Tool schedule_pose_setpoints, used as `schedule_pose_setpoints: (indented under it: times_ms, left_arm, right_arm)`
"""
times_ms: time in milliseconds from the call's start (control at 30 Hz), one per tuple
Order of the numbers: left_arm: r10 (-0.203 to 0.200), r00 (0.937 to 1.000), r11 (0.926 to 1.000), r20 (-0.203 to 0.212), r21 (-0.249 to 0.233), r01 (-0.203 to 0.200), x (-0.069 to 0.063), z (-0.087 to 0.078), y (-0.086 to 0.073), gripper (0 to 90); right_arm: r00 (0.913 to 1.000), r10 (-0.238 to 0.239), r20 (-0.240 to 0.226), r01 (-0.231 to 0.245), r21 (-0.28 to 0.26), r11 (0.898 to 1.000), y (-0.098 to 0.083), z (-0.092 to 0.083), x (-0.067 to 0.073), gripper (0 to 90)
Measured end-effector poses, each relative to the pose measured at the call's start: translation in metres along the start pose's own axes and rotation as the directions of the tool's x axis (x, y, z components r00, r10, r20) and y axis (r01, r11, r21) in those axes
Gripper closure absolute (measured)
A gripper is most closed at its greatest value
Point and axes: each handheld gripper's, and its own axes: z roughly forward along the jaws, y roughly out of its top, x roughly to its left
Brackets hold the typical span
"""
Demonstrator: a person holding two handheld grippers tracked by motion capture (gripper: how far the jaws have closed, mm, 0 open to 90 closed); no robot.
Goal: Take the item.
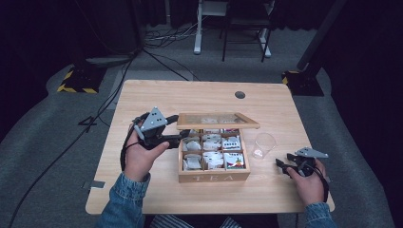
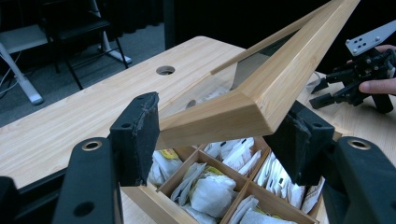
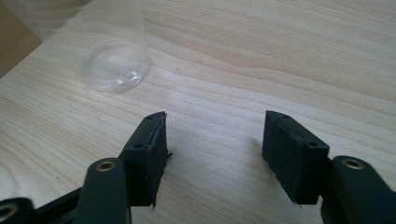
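Tea box (image 1: 214, 176), lid (image 2: 261, 100) corner clamped in left gripper (image 2: 219, 135), right gripper (image 3: 212, 154) empty, jaws apart: lid may slip and slam onto tea bags (image 2: 210, 191).

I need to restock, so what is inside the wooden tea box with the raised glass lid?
The wooden tea box has compartments holding white paper tea bag packets, some with coloured print. The raised glass-paned lid, gripped by the left gripper, covers the rear compartments; anything beneath the packets is hidden.
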Motion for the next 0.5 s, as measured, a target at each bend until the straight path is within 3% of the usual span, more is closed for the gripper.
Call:
schedule_pose_setpoints:
  times_ms: [367, 500]
  left_arm:
    - [0.02, 0.9998, 0.9998, -0.002, -0.001, -0.02, 0.003, 0.0, 0.004, 37.2]
    - [0.019, 0.9998, 0.9998, 0.006, -0.007, -0.019, 0.004, 0.001, 0.005, 37.2]
  right_arm:
    - [0.9996, 0.029, -0.006, -0.029, -0.043, 0.999, 0.008, -0.017, 0.011, 46.2]
    - [0.9995, 0.029, -0.015, -0.03, -0.054, 0.998, 0.019, -0.028, 0.021, 47.9]
